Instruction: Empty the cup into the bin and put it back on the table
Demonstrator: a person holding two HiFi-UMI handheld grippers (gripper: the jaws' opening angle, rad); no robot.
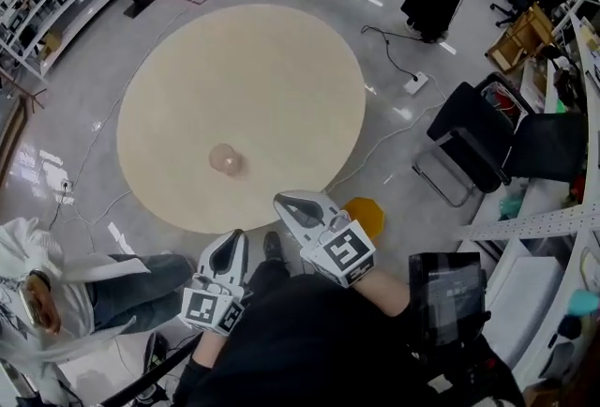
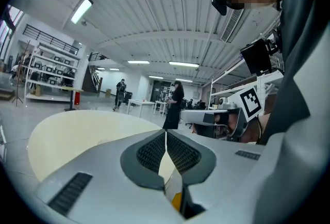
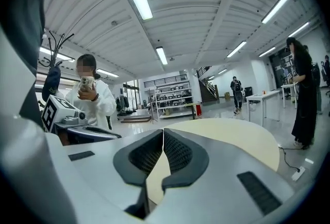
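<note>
Left hand-held gripper [image 1: 233,235]: jaws together, empty, off the counter's near edge.
Right hand-held gripper [image 1: 280,201]: jaws together, empty, at the same edge.
Cup [image 1: 225,158]: clear, on the counter toward its near edge, standing on end, long axis vertical; which end is up is unclear.
Counter [image 1: 244,58]: round, pale.
Bin [image 1: 366,213]: orange, on the floor beside the counter's near edge.
Room: glossy grey floor [image 1: 394,30]; black chair [image 1: 469,138] right of the counter.
</note>
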